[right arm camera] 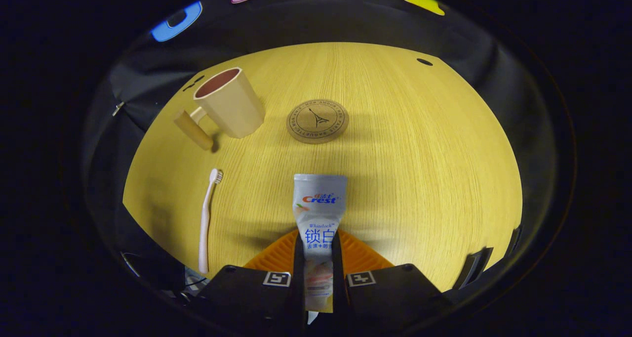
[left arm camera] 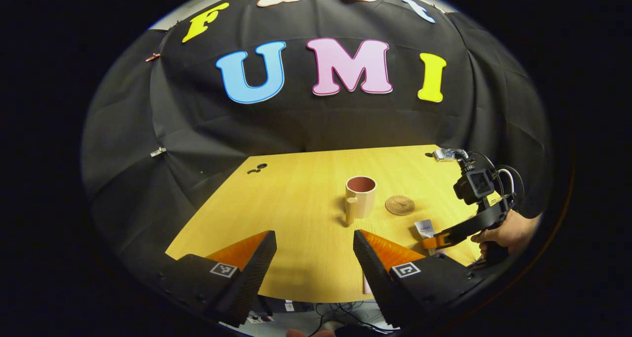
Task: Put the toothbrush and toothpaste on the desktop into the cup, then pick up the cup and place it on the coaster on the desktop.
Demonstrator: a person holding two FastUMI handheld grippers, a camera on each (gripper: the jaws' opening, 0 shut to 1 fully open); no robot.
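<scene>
Right gripper view: right gripper [right arm camera: 316,258] clamps flat toothpaste tube [right arm camera: 318,213]; left gripper [left arm camera: 314,258] gapes empty.

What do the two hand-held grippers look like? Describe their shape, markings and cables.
The left gripper has two wedge-shaped jaws with ribbed inner faces, each on a dark block bearing a square black-and-white marker. The right gripper has the same markers. In the left gripper view it carries a small black camera with looping cables, held by a bare hand.

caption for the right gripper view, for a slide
Right gripper shut on the toothpaste; toothbrush, cup and coaster wait on the desktop.
</scene>
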